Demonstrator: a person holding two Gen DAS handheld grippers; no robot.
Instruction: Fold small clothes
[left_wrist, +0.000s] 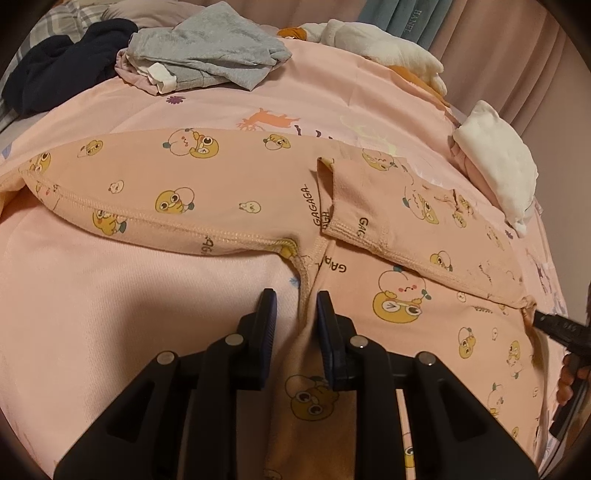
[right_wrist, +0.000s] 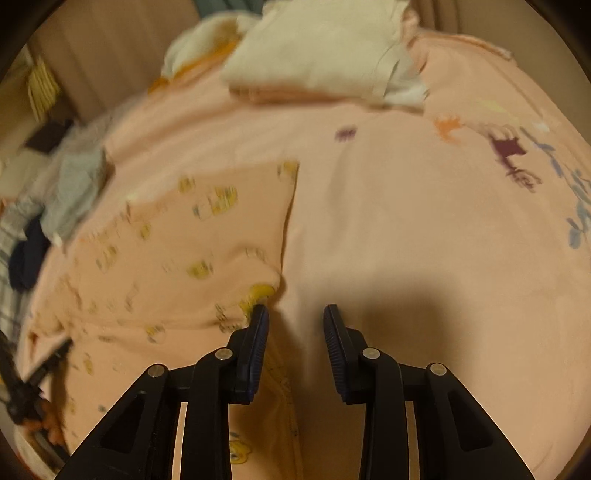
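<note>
A small peach garment (left_wrist: 229, 192) printed with yellow cartoon figures lies spread on the pink bedsheet (left_wrist: 92, 295). It also shows in the right wrist view (right_wrist: 177, 266), blurred. My left gripper (left_wrist: 293, 299) hovers over the garment's seam edge with its jaws a little apart, and fabric lies between and under the fingers. My right gripper (right_wrist: 295, 312) is open at the garment's right edge, with its left finger (right_wrist: 258, 332) by the cloth. The right gripper also shows in the left wrist view (left_wrist: 554, 325) at the garment's far right corner.
A pile of unfolded grey and navy clothes (left_wrist: 199, 55) lies at the back left. A folded white and pink stack (left_wrist: 495, 158) sits at the right, and shows in the right wrist view (right_wrist: 325, 59). A white plush toy (left_wrist: 388, 48) lies by the curtain.
</note>
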